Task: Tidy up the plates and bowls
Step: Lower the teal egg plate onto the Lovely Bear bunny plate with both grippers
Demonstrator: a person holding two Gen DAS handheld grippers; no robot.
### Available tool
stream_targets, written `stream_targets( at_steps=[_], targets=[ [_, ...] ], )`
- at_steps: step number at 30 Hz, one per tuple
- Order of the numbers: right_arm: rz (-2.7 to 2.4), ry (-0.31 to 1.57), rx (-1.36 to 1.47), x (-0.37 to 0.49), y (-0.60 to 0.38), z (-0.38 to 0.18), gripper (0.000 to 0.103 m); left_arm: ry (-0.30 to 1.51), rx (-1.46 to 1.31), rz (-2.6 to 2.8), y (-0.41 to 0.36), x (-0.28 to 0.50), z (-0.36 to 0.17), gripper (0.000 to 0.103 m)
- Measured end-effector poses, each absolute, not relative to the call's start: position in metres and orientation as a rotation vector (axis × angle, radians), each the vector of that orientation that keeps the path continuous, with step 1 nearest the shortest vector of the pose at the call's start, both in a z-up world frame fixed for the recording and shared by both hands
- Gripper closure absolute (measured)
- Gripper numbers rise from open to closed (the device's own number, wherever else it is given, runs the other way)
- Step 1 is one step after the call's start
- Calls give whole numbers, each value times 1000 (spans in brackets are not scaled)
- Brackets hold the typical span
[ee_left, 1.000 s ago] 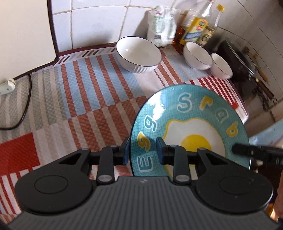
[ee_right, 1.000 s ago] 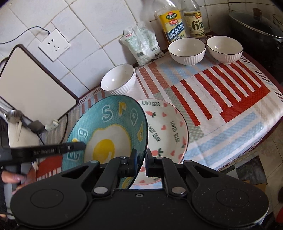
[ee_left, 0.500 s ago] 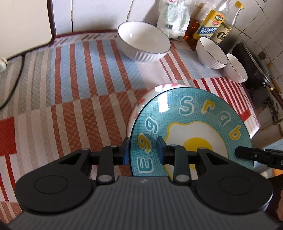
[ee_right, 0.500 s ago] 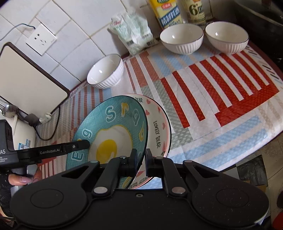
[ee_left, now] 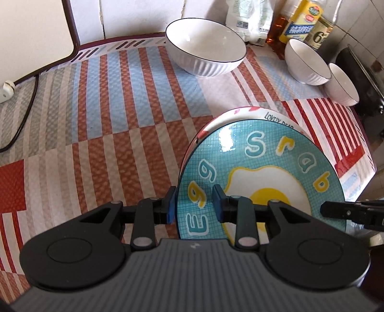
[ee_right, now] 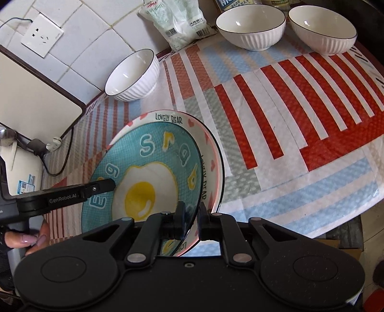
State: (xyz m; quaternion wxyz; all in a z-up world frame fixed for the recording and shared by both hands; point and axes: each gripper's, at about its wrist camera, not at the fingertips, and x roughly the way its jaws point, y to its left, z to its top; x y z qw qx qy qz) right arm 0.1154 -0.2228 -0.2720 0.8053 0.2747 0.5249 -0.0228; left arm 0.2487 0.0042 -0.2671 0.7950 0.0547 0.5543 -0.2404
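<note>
Now, in my left wrist view, the left gripper [ee_left: 194, 204] has opened, its blue pads straddling the rim of the glossy teal egg plate [ee_left: 259, 168] without clamping. In my right wrist view, the right gripper [ee_right: 190, 213] has loosened too; the egg plate [ee_right: 144, 177] has settled inside the white Lovely Bear plate [ee_right: 211, 153] near the counter's front edge, on the woven striped cloth [ee_right: 288, 108]. Three ribbed white bowls [ee_right: 250, 26] remain unstacked.

Egg plate [ee_right: 153, 177] nested in the bear plate [ee_right: 211, 153] at the tablecloth's [ee_right: 300, 134] near edge. Behind, one bowl [ee_right: 133, 75] beside the board [ee_right: 31, 96]; two bowls [ee_right: 250, 26] [ee_right: 322, 26] further right, before the bag [ee_right: 177, 19] and bottles [ee_left: 300, 21].
</note>
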Motion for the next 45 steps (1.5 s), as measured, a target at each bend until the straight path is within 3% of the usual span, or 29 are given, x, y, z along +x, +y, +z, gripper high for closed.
stream_targets(
  at_steps=[9, 21, 24, 30, 41, 45],
  targets=[
    [-49, 1140, 402, 130, -211, -265, 84, 1191, 145, -483, -4, 250, -267, 73],
    [-147, 1107, 354, 139, -208, -257, 85, 1207, 257, -451, -20, 250, -263, 70],
    [-199, 1125, 326, 135, -202, -254, 75, 1193, 255, -449, -21, 248, -262, 68],
    [-165, 1170, 275, 139, -203, -257, 86, 1174, 301, -440, -26, 245, -262, 71],
    [-64, 1087, 218, 118, -211, -228, 82, 1143, 323, -410, -16, 217, -233, 73],
    [-71, 1068, 155, 110, -215, -219, 78, 1133, 325, -376, -12, 201, -214, 69]
  ],
)
